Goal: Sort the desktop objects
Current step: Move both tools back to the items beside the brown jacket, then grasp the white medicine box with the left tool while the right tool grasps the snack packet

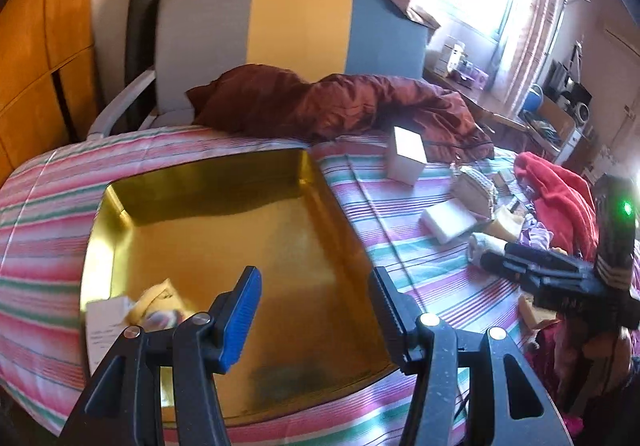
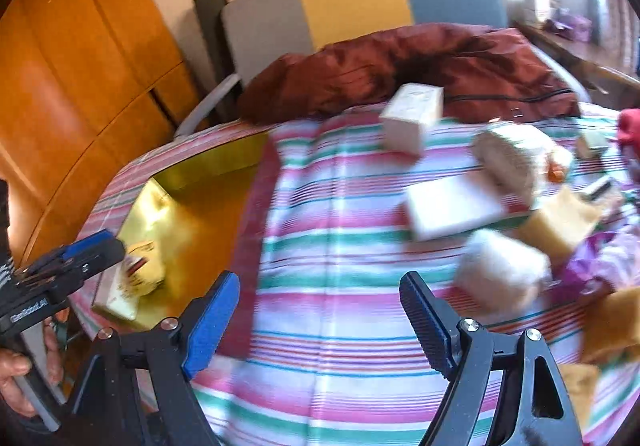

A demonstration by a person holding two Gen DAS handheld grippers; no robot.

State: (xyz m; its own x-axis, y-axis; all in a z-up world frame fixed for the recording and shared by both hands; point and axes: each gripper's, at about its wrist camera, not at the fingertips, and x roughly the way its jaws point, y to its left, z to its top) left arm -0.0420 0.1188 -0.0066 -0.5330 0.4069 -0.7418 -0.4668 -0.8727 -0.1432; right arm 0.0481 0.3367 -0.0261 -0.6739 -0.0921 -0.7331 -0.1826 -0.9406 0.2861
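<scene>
**A:** Where are we in the sort?

**B:** Mid-way, I judge. On the left, the gold tray (image 1: 224,230) lies on the bed and already holds a white card (image 2: 116,294) and a yellow packet (image 2: 146,266). My left hand-held gripper (image 1: 314,306) hangs over it, spread, holding nothing.

**A:** And the right?

**B:** The right hand-held gripper (image 2: 320,310) is spread too, empty, above the striped sheet (image 2: 320,246). Next I'd reach right for the fuzzy white roll (image 2: 500,270); blur hides its exact lie, but its long axis seems to run toward the far right.
</scene>
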